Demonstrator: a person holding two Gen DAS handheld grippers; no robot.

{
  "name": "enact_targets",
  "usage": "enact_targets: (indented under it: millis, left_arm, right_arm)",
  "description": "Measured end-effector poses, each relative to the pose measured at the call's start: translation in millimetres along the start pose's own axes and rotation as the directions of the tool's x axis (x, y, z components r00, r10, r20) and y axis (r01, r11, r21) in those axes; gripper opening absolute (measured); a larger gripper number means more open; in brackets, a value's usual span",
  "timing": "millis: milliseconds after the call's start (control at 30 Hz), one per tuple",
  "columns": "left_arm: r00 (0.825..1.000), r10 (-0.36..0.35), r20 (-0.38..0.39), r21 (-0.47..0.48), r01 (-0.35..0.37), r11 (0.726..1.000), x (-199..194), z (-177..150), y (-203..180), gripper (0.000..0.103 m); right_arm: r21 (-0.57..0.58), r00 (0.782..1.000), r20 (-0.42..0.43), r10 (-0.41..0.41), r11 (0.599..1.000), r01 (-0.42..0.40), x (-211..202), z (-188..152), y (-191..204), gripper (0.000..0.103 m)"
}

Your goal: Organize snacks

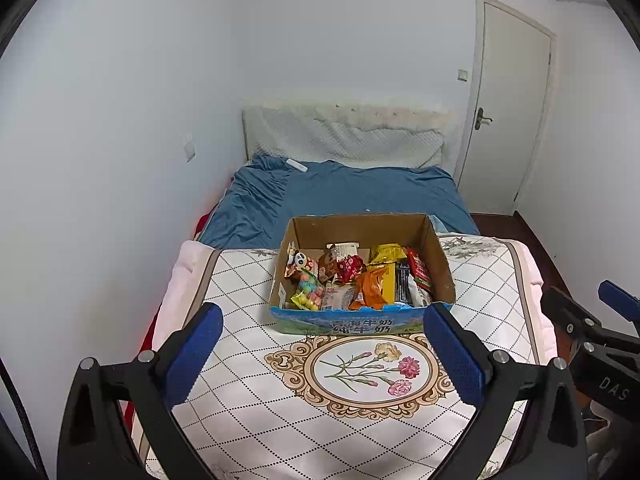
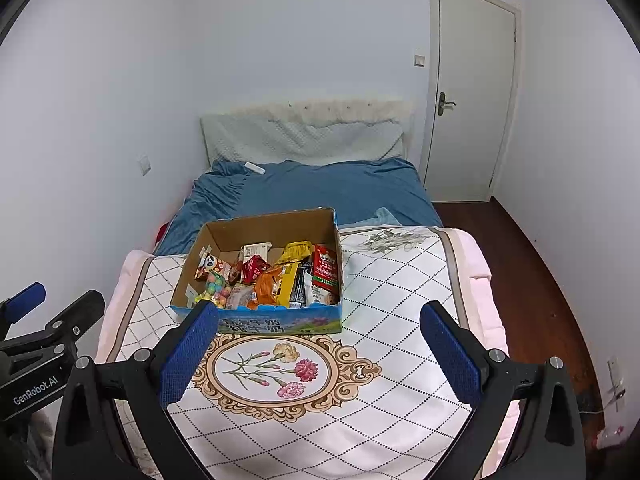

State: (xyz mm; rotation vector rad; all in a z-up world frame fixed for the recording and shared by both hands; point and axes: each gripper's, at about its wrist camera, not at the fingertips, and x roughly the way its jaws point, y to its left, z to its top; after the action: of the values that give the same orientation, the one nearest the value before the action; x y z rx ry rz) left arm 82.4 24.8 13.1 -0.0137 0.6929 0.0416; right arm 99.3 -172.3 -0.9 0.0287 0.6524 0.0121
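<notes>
An open cardboard box (image 1: pixel 362 228) (image 2: pixel 276 224) with a blue printed front sits on a white quilt with a diamond pattern (image 1: pixel 248 392) (image 2: pixel 392 320). Inside lie several snack packets: an orange bag (image 1: pixel 370 288) (image 2: pixel 270 286), a yellow bag (image 1: pixel 386 252) (image 2: pixel 296 250), a red carton (image 1: pixel 418 268) (image 2: pixel 325 266), a bag of coloured balls (image 1: pixel 310 294) (image 2: pixel 218 290). My left gripper (image 1: pixel 324 354) hangs open in front of the box, nothing between its blue pads. My right gripper (image 2: pixel 318 354) is open too, just right of the box front. Each gripper shows at the edge of the other's view.
The quilt covers the foot of a bed with a blue sheet (image 1: pixel 360 192) (image 2: pixel 320 188) and a white pillow (image 1: pixel 344 136) at the head. A small white object (image 1: pixel 297 165) lies on the sheet. A closed door (image 1: pixel 508 108) (image 2: pixel 472 92) and dark wood floor (image 2: pixel 536 272) lie to the right.
</notes>
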Motion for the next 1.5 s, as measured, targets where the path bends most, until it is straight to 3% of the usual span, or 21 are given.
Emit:
enact_targets:
  millis: [1500]
  left_arm:
    - [1.0,-0.006,0.004,0.007,0.006,1.0,-1.7,-0.8,0.0,0.103]
  right_arm:
    - [0.006,1.0,-0.011,0.005,1.0,-0.005,-1.2,-4.8,1.2,0.103]
